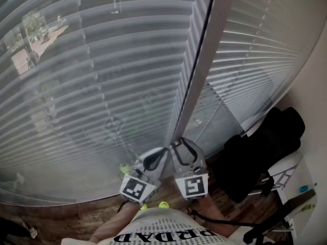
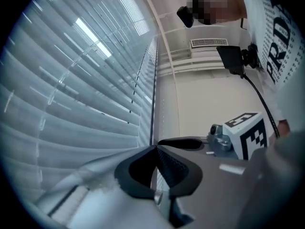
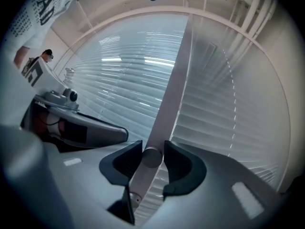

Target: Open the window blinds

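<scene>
**Pale knob sits between the right gripper's spread jaws, at the window post**

Here's the picture: the blinds (image 1: 102, 86) hang straight ahead of both tools. They cover the panes on either side of the upright post (image 3: 174, 80), and their slats (image 3: 119, 75) run across.

Both tools are crowded in at the foot of that post. The right gripper (image 3: 152, 146) has its jaws spread. A pale, round-ended knob (image 3: 151, 157) lies right in the gap, pads close on each side but not clamping it. It looks like the end of the blind's control, though I can't see what it hangs from.

The left gripper (image 2: 155, 149) is just beside it, on the left pane's side. Its jaw tips are pressed together and nothing is visible between them.

So the right hand is the nearer one, no contest. If that control hangs down alongside the post, its long axis is vertical, across the level line of the jaws. My call is that the next move means closing on it squarely, then working along or around that upright line.
</scene>
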A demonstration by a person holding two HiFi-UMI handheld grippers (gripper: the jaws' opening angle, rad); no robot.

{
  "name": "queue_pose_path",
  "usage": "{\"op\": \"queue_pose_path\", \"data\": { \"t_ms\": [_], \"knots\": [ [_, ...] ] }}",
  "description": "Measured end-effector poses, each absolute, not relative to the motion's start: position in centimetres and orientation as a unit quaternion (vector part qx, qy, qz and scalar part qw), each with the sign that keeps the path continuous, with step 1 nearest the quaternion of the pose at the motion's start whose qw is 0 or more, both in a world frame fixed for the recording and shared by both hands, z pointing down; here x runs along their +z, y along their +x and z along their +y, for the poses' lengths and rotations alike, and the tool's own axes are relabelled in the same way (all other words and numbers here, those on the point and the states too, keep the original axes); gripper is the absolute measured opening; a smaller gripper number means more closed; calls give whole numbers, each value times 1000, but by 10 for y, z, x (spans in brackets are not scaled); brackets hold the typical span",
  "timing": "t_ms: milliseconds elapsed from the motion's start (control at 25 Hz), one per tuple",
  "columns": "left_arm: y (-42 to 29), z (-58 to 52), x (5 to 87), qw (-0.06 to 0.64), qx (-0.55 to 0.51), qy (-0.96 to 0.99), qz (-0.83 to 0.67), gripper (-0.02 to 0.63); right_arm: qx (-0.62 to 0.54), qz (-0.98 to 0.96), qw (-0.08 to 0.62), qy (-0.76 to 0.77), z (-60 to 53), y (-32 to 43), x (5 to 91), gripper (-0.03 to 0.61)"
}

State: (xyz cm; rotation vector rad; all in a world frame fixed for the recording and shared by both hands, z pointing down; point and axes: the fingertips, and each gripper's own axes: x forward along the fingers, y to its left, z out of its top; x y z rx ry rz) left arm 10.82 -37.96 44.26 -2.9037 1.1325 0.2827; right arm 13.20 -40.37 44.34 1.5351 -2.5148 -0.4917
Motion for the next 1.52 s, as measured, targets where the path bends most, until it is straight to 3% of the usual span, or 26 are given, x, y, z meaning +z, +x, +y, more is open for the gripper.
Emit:
{"op": "queue_pose_path", "data": {
  "t_ms": [320,1520],
  "knots": [
    [113,-380,454,24,74,-934,349,-6,-178,-825,98,528,-404,134,454,137],
    [115,-384,460,12,71,-942,329,-8,29,-828,-26,560,-414,150,465,133]
  ]
}}
